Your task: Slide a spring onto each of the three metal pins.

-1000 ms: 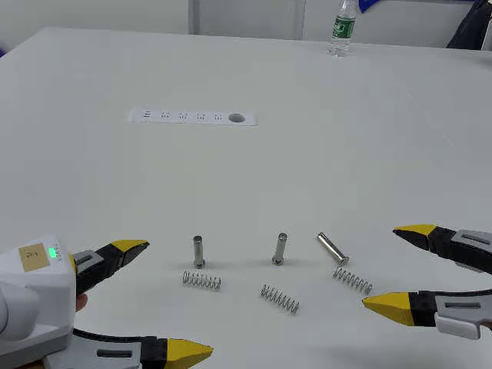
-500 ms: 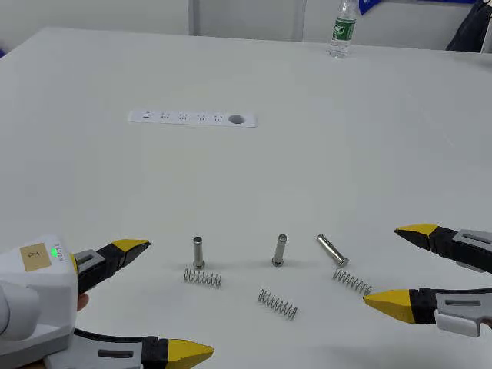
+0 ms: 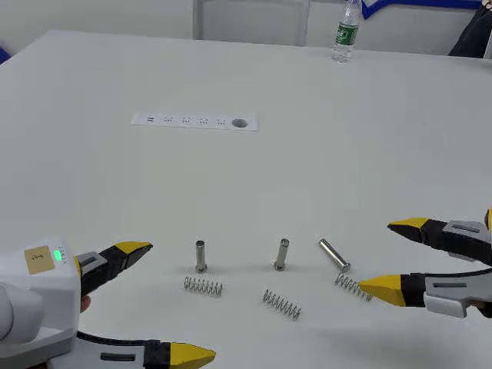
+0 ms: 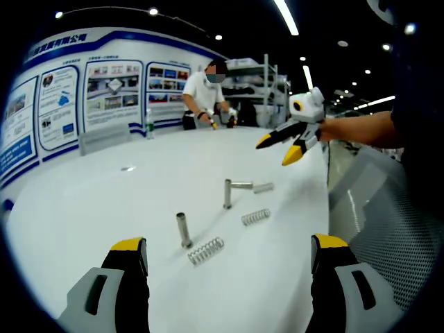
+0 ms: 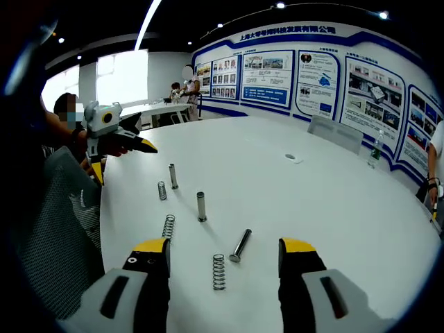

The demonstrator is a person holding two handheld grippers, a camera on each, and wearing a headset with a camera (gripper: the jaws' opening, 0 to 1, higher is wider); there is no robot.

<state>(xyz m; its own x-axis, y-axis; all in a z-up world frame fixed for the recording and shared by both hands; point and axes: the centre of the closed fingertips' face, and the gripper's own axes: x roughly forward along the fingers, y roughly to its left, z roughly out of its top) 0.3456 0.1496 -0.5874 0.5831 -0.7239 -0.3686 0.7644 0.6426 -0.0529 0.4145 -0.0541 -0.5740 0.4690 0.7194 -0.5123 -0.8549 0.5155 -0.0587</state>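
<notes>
Plainly, coiled wire springs [image 3: 203,286] lie beside smooth cylindrical pins [image 3: 201,255].

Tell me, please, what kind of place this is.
Probably a company meeting or exhibition room: a large white table with a socket strip on it, and blue-framed display boards along the wall.

The head view is bright and even, lit from above. The white tabletop [image 3: 346,169] looks pale, nearly washed out, and the pins [image 3: 201,256] cast only short, soft shadows. Focus is sharp close by and softer toward the far end. Both gripper views are darker, with a black ceiling crossed by glaring strip lights [image 4: 286,15], while the tabletop glows white. Their fisheye lenses bow the posters [image 5: 316,73] and stretch and blur things toward the edges.
</notes>
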